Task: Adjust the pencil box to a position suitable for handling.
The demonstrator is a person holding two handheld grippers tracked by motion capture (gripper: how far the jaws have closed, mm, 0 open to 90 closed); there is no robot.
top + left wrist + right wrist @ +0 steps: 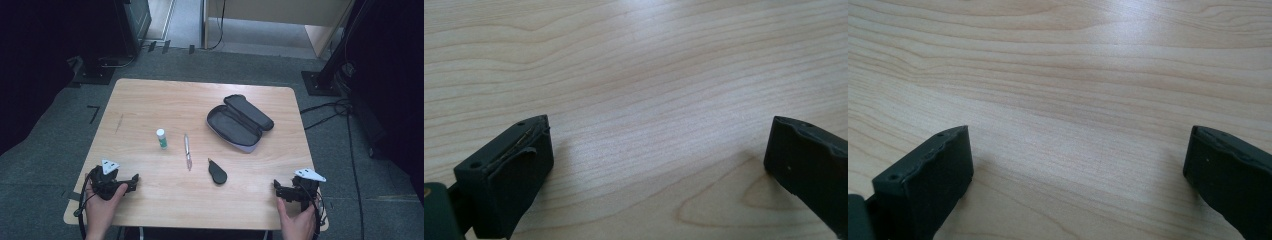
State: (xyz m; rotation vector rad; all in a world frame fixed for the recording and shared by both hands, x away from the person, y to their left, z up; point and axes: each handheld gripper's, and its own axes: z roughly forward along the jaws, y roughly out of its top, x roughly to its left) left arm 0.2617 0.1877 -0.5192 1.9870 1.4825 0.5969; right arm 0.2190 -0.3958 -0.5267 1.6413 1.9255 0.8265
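The left gripper (134,181) is resting at the near left of the wooden worktop (150,102), well to the left of the pen (187,151) and nearer the person than it. A hand (102,207) is holding it from below, and a grey three-cornered plate (110,165) is sitting on top. In the left gripper view its jaws are standing wide apart, released, with bare wood grain lying between them.

A small white bottle with a green label (161,138) is lying just left of the pen, a little farther from the person. The pen itself is lying near the middle of the worktop, running roughly away from the person. A small black teardrop-shaped object (217,172) is lying just right of the pen's near end. An open dark pencil case (240,121) is lying right of the pen and farther back, its lid folded away and its inside showing dark.

The right gripper (276,186) is resting at the near right corner, well right of the pen, held by the other hand (295,222). In the right gripper view its jaws are also spread wide, released, gripping nothing, over bare wood.
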